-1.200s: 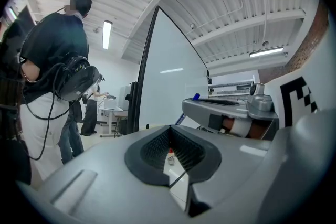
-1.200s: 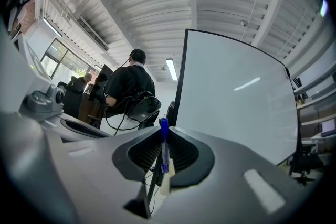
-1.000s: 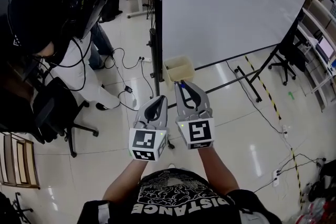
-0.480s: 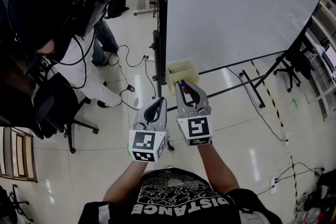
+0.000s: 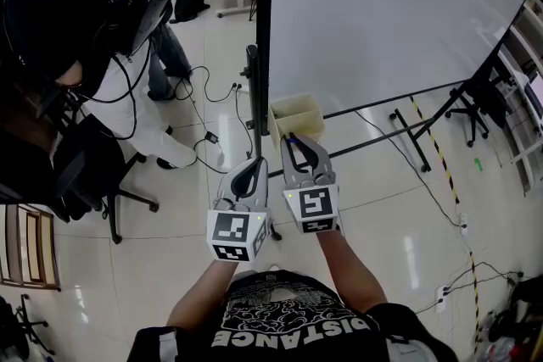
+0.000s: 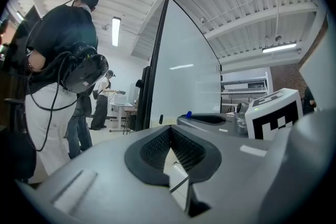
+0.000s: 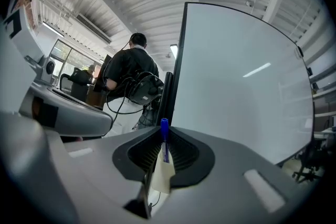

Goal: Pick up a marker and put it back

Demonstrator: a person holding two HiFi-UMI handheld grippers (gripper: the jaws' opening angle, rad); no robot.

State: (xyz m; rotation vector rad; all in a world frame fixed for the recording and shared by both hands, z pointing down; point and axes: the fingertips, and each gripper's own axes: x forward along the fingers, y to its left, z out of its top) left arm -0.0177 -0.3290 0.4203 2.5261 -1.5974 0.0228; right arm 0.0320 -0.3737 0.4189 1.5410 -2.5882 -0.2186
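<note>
My right gripper [image 5: 291, 139] is shut on a blue marker [image 5: 292, 136]. In the right gripper view the marker [image 7: 164, 140] stands upright between the pads, its blue cap poking above the right gripper [image 7: 163, 134]. My left gripper [image 5: 256, 162] is held beside it on the left, shut with nothing in it. The left gripper view shows the left gripper [image 6: 169, 129] with its jaws meeting and no object between them. The marker's blue cap [image 6: 188, 114] also shows there, off to the right. Both grippers point level toward the whiteboard [image 5: 382, 4].
A pale yellow box [image 5: 297, 115] hangs at the whiteboard's lower left corner, just beyond the right gripper. The board's black stand [image 5: 399, 127] spreads over the floor. A person with a headset [image 5: 76, 21], an office chair [image 5: 89, 174] and floor cables [image 5: 208, 119] are on the left.
The right gripper with the marker has sunk a little and drawn slightly left. The left gripper has dropped slightly. Both stay shut.
</note>
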